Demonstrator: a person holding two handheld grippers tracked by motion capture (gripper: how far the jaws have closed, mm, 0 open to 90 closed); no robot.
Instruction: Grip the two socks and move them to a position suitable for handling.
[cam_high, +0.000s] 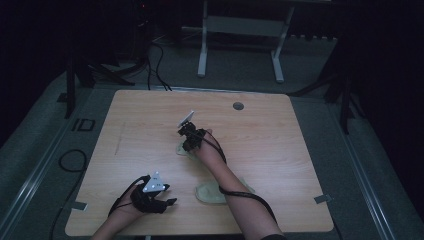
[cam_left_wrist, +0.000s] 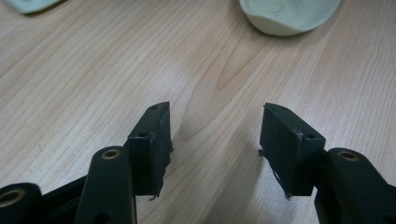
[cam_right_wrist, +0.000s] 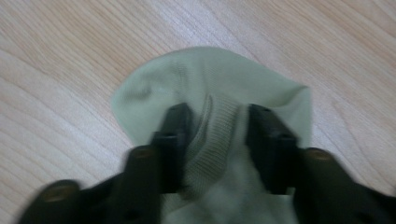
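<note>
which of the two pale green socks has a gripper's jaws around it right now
The far sock near the table's middle: the right gripper has its ribbed cuff between its jaws. The near sock lies by the front edge, partly under the forearm, with the left gripper open beside it.

The high view is dim and underexposed: only the table (cam_high: 150, 120) catches soft overhead light, while the floor and background sink into near black. Shadows under the forearms are faint and diffuse. The left gripper view is brighter and evenly lit, with sharp wood grain, a pale sheen across the middle of the table and soft shadows beneath the black fingers (cam_left_wrist: 152, 140). The right gripper view is blurred throughout, its fingers (cam_right_wrist: 175, 140) smeared and the pale green sock (cam_right_wrist: 210, 88) soft-edged.
</note>
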